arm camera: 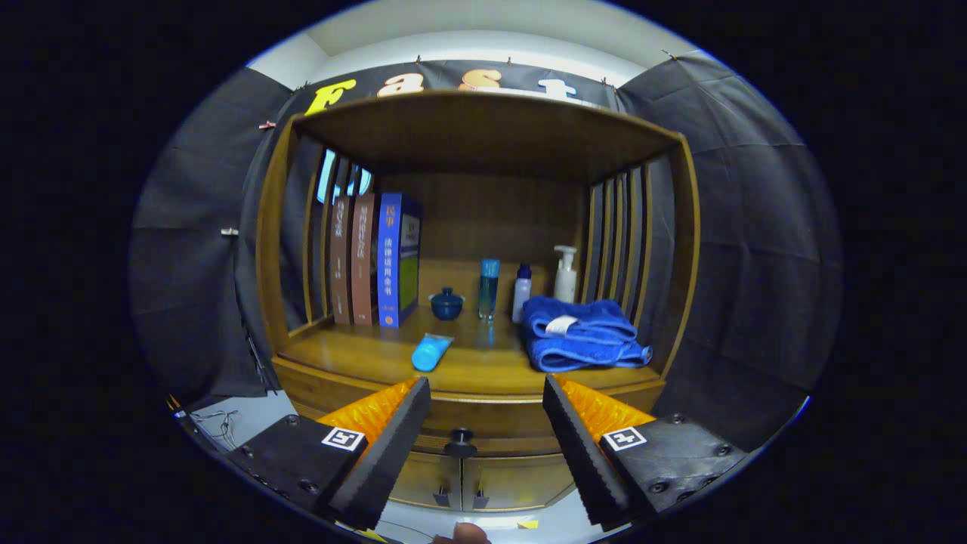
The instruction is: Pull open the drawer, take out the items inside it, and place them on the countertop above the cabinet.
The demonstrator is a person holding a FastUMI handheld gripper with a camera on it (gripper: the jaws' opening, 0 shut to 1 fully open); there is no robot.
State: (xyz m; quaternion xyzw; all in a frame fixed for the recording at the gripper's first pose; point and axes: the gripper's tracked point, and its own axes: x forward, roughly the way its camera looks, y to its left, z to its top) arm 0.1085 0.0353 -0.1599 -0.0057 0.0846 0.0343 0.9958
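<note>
Drawer knob [460, 437] is sitting centred between the released, empty fingers of the gripper [483, 393], slightly ahead, drawer [483, 415] shut.

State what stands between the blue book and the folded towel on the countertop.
In the gripper view, between the book and towel: a lidded cup, two bottles, and a tube in front.

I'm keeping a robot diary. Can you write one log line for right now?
gripper: open, holding nothing | drawer knob: between jaws, untouched | drawer: closed | countertop: tube, towel
</note>
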